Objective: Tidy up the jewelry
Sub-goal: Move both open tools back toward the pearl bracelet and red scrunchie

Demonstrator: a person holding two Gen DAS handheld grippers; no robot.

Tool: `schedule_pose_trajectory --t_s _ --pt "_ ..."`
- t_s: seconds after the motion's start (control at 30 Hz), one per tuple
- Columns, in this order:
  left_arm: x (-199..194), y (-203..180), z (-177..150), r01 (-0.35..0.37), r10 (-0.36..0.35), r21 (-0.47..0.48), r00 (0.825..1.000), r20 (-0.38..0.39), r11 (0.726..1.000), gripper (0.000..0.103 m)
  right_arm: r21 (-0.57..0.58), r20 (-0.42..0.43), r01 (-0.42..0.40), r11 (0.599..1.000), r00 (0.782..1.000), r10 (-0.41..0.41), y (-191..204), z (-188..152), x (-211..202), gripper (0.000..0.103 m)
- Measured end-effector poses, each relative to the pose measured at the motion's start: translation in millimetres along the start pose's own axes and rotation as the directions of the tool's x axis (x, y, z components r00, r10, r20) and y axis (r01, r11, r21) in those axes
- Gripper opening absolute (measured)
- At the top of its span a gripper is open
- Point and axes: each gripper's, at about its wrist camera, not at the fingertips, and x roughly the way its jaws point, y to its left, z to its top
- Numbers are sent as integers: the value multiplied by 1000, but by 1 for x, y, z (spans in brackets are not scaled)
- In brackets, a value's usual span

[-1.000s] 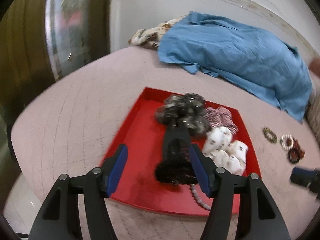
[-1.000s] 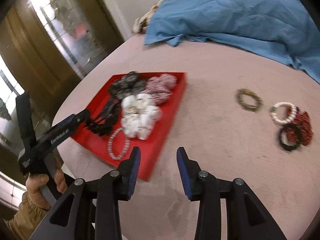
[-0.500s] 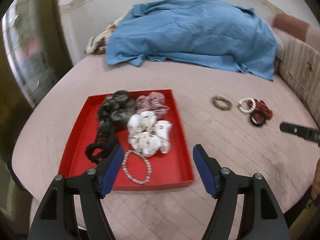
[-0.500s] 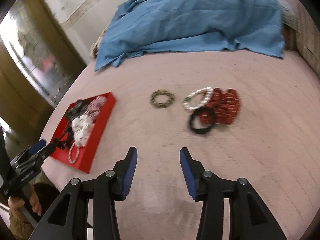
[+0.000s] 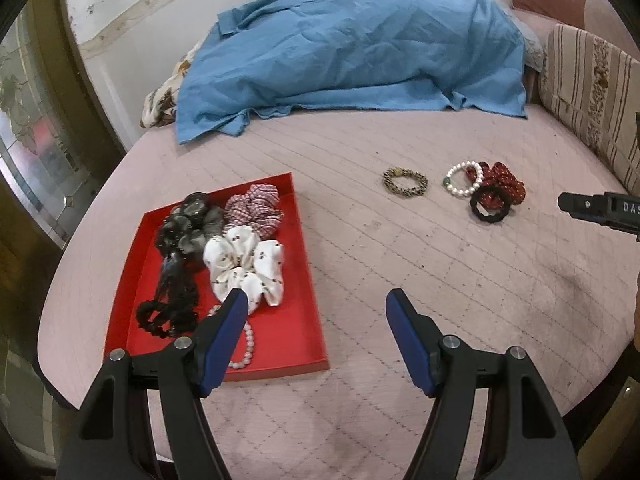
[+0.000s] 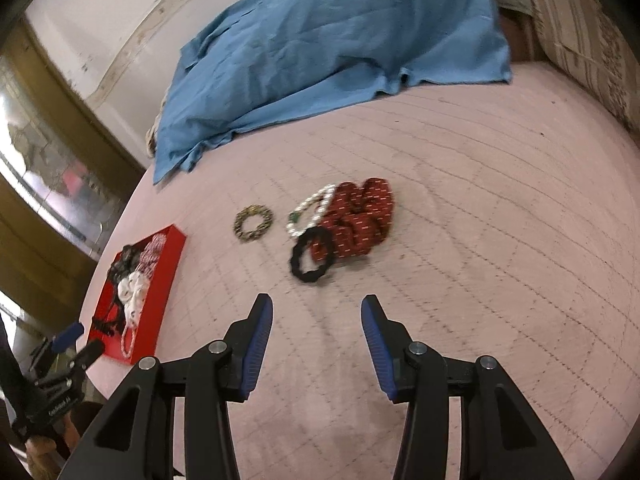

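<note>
Red tray [image 5: 280, 344] half filled; loose pieces lie apart on the pink surface [image 6: 480, 280].
Right tongs [image 6: 317, 334] empty, jaws opening, black ring [image 6: 310, 258] just above them mid-frame, nearer than to left tongs [image 5: 314, 330], open and empty at the tray's lower right.

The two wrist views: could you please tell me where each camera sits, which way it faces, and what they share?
Left wrist: sits on the left gripper, looking forward and down over the pink surface at the red tray of scrunchies; its own open, empty fingers show, and the right gripper's tip at the right edge.
Right wrist: sits on the right gripper, open and empty, facing the loose pile: red scrunchie, black hair tie, pearl bracelet; the left gripper shows lower left.
Shared: tray, loose pile, blue cloth.
</note>
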Motion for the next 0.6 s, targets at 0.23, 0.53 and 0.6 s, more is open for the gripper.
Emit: schedule_pose_trajectory --t_s 0.23,0.53,0.6 --pt "6 -11 18 73 -73 -15 997 -17 997 71 83 -1 4 997 1000 -4 -30 7 4 50" --pt "34 -30 53 180 -181 -27 983 -44 983 71 134 -19 31 990 999 -28 -53 28 22 50" --pt "46 -39 59 194 -196 -30 979 -60 981 71 143 -33 28 989 999 -24 -55 33 32 50"
